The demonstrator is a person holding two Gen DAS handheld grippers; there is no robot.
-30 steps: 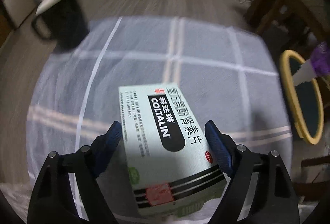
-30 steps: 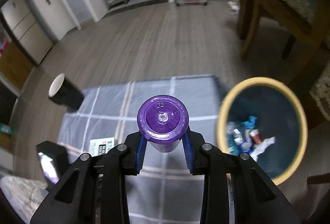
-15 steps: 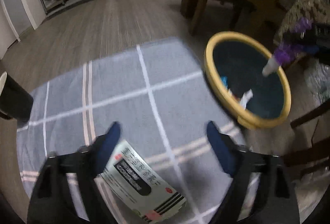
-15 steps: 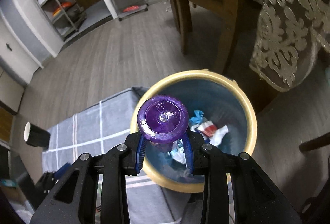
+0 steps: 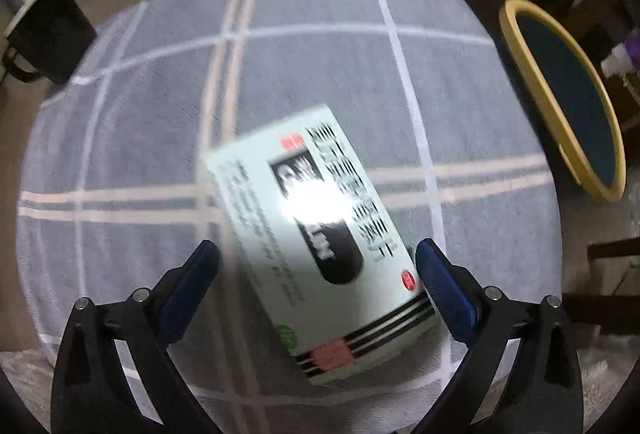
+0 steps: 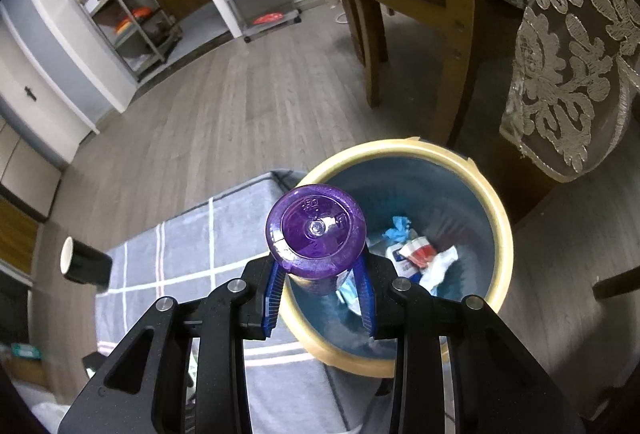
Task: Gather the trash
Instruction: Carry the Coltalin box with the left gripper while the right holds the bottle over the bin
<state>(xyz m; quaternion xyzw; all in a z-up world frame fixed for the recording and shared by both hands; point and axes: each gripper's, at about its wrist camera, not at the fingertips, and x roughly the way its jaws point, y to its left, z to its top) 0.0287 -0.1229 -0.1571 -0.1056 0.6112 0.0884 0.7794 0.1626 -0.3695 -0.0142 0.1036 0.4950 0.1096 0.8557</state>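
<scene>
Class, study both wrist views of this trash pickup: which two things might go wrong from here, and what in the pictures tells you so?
1. The purple bottle, gripped by the right gripper, hangs over the near rim of the yellow-rimmed bin; dropped now, it might clip the rim and bounce out.
2. The left gripper, its jaws just opened wider, straddles the medicine box lying skewed; closing might catch corners and let it twist free.

box (image 5: 320,238): print blurred, unreadable | bottle base (image 6: 316,230): embossed marks illegible

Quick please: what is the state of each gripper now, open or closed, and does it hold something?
Left gripper: open, jaws just widened; medicine box lies between them, not gripped.
Right gripper: closed on purple bottle.
</scene>
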